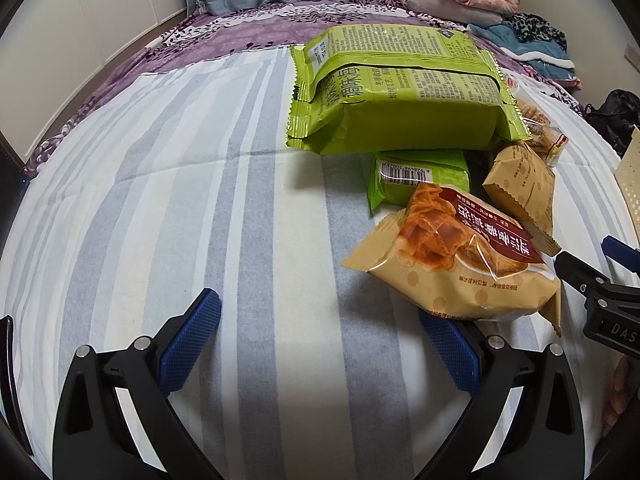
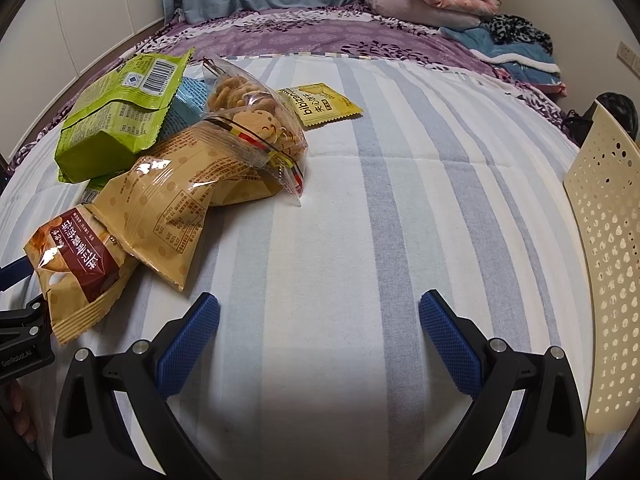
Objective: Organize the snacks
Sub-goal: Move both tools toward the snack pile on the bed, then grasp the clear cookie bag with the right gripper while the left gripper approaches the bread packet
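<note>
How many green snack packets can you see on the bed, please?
2: a large green packet at the back of the pile, and a small green packet just in front of it, partly under the tan crisp bag. More may be hidden beneath.

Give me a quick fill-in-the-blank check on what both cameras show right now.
1. Both tools, left tool and right tool, are ____.
2. The clear cookie bag lies on a ____ snack bag.
3. The perforated basket is coloured ____.
4. The small packet lying apart is ____.

Missing: open; tan; cream; yellow
</note>
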Action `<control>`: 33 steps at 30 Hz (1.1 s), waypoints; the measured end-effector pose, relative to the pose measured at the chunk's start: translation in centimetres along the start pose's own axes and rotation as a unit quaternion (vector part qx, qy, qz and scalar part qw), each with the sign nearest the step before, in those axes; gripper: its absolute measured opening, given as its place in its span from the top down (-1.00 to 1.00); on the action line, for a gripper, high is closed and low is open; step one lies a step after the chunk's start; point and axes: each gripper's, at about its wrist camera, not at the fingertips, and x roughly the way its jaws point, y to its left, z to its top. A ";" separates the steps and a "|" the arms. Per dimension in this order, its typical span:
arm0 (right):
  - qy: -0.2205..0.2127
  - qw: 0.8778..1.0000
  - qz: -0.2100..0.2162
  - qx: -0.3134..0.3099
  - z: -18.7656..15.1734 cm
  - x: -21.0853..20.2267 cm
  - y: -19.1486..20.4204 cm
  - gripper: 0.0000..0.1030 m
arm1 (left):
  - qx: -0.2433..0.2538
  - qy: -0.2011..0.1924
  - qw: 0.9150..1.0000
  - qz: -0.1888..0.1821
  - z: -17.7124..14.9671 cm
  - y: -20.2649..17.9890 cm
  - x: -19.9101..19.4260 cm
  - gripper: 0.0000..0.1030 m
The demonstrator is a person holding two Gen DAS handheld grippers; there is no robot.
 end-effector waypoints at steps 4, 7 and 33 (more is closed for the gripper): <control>-0.001 1.000 0.000 0.000 0.1 0.0 0.0 -0.91 | -0.001 0.003 1.000 -0.004 -0.2 0.0 -0.3 -0.95; -0.002 1.000 0.002 0.001 0.1 -0.1 -0.2 -0.91 | -0.004 0.005 1.000 -0.009 -0.3 0.1 -0.5 -0.95; -0.033 0.998 0.052 0.011 0.3 -2.4 -1.6 -0.91 | 0.027 -0.047 0.996 -0.072 1.6 -2.3 -5.3 -0.95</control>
